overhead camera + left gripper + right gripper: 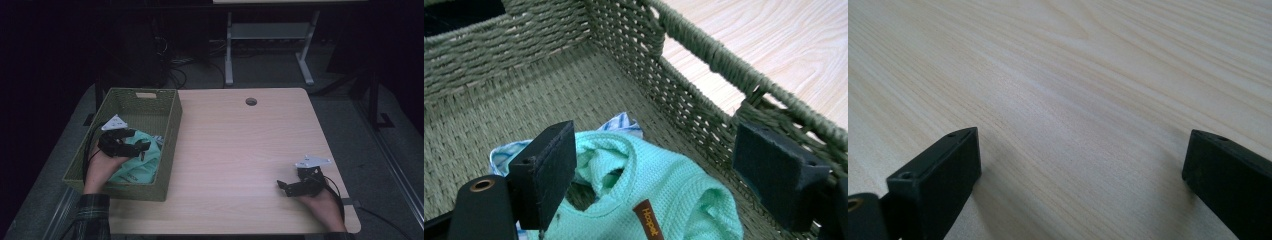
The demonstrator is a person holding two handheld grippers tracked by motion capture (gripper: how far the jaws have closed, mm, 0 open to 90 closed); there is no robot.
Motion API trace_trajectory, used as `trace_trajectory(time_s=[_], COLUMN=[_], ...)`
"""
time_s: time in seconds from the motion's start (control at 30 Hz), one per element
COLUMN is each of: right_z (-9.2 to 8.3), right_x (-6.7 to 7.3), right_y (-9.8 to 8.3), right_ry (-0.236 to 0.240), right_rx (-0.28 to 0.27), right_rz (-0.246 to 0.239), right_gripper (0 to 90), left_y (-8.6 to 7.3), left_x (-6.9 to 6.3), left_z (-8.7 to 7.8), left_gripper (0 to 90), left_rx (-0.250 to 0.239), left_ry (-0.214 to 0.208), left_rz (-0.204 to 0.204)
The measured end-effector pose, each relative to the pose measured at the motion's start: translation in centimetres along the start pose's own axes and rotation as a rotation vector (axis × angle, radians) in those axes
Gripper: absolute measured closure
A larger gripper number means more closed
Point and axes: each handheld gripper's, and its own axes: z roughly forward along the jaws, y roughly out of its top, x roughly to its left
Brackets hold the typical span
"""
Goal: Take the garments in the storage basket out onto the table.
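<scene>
The left gripper (659, 180) hangs inside the woven basket (704, 55), jaws spread wide with the mint-green garment (659, 185) lying loose between and below them, seemingly either just released or about to be gripped. Next it should either lift clear or close on the cloth. The right gripper (1078, 175) rests idle, jaws wide over bare table (1073, 75).

The tool (659, 165) gapes over a mint garment (664, 200) inside the woven basket (549, 85).
</scene>
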Motion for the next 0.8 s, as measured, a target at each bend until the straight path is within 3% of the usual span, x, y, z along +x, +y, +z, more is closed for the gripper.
trace_trajectory(time_s=[0.37, 0.8], right_z=[0.0, 0.0], right_x=[0.0, 0.0], right_y=[0.0, 0.0], right_ry=[0.0, 0.0], right_rx=[0.0, 0.0], right_rz=[0.0, 0.0], right_gripper=[2.0, 2.0], left_y=[-0.6, -0.6], left_x=[0.1, -0.9], left_z=[1.4, 3.7], left_gripper=[17.6, 19.0], left_rx=[0.06, 0.249], left_ry=[-0.025, -0.071], left_rz=[-0.003, 0.076])
